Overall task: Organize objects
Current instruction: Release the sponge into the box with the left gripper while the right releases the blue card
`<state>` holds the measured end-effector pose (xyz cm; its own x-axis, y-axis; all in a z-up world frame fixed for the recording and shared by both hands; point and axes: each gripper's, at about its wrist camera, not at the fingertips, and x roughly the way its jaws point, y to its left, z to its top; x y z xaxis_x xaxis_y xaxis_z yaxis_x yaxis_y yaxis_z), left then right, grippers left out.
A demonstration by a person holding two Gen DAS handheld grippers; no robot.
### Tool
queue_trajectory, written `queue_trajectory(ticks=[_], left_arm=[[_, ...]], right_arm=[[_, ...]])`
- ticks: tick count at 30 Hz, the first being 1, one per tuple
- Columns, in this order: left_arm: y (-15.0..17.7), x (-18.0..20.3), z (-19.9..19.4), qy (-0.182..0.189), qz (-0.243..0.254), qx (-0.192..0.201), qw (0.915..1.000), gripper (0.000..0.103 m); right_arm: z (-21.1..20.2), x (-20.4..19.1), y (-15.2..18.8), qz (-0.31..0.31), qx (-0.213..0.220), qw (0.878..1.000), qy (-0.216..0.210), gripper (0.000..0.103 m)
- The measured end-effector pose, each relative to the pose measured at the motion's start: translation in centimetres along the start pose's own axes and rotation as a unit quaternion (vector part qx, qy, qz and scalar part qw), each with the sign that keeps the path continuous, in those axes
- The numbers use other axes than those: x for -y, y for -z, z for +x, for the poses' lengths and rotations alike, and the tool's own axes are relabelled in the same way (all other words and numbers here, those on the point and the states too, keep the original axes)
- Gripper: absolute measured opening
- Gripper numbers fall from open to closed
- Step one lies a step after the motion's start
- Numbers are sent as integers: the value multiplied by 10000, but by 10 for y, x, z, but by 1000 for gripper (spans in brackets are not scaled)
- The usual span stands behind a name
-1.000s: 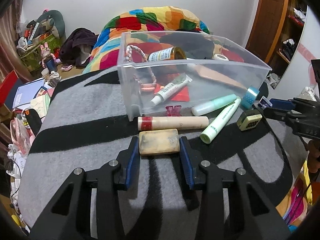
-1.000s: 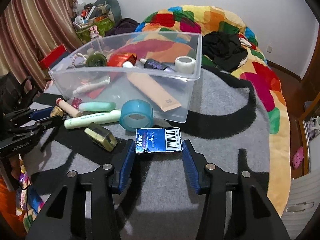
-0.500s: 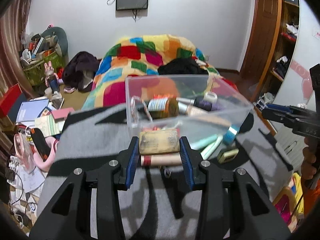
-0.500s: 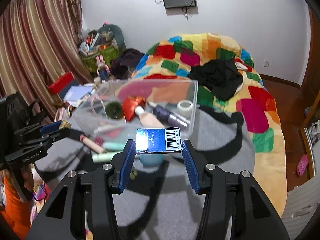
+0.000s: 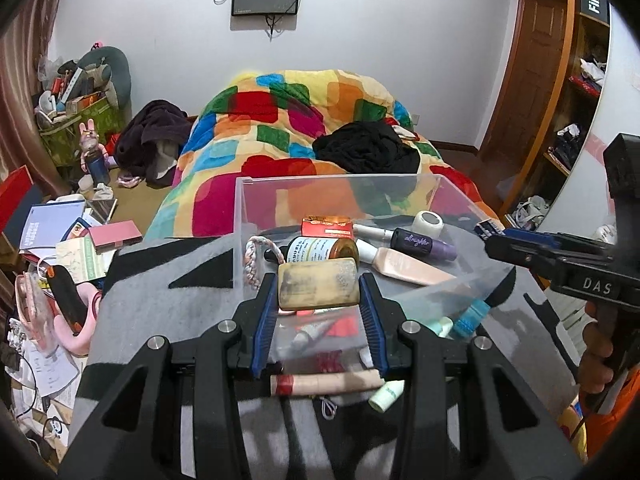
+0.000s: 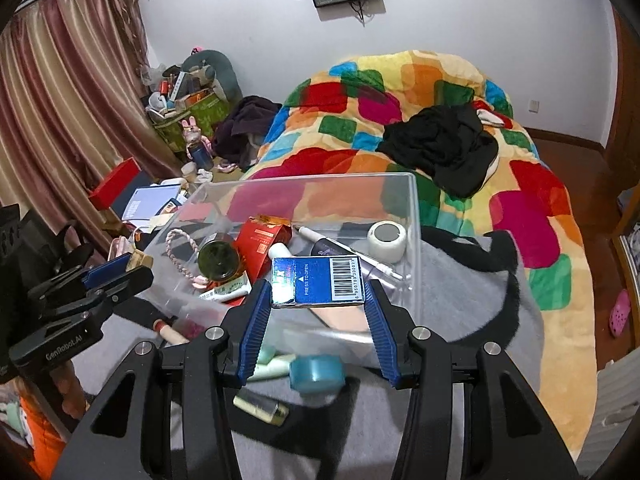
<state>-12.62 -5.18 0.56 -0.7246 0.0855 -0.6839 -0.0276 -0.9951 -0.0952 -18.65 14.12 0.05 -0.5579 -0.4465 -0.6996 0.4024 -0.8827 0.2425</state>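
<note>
The left gripper (image 5: 319,292) is clamped on a worn tan block (image 5: 317,285), and the right gripper (image 6: 317,294) pinches a small blue box (image 6: 317,281) by its short ends; both are held in the air over the near wall of the clear plastic bin (image 6: 414,216). The step in hand looks like carrying each piece over the rim and setting it inside. To do it well, clear the near wall fully before lowering, keep the two grippers apart so they do not knock together, and pick bare floor in the bin: the right side near the white tape roll (image 6: 386,240) looks freer than the left, crowded by the brown bottle (image 5: 326,249) and red carton (image 6: 262,246). Lower until the piece rests, then let go.

On the grey blanket in front of the bin lie a cream tube with a red band (image 5: 326,384), a mint tube (image 5: 386,395) and a teal tape roll (image 6: 318,374), all yet to be moved.

Readable writing: "PRESS TO OPEN" beside a barcode on the blue box; "DAS" on the right gripper's body seen from the left camera; "GenRobot.AI" on the left gripper's body seen from the right; "Fillo" on the wardrobe (image 5: 594,2).
</note>
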Motion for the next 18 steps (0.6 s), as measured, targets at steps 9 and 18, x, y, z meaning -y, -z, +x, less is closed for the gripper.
queue_trajectory(ticks=[9, 18], left_arm=[[-3, 2, 25, 7, -1, -252, 9997, 40], [1, 8, 8, 41, 92, -123, 9999, 58]], right_arm=[[28, -17, -8, -258, -266, 9992, 134, 44], [34, -25, -2, -355, -440, 9984, 43, 49]])
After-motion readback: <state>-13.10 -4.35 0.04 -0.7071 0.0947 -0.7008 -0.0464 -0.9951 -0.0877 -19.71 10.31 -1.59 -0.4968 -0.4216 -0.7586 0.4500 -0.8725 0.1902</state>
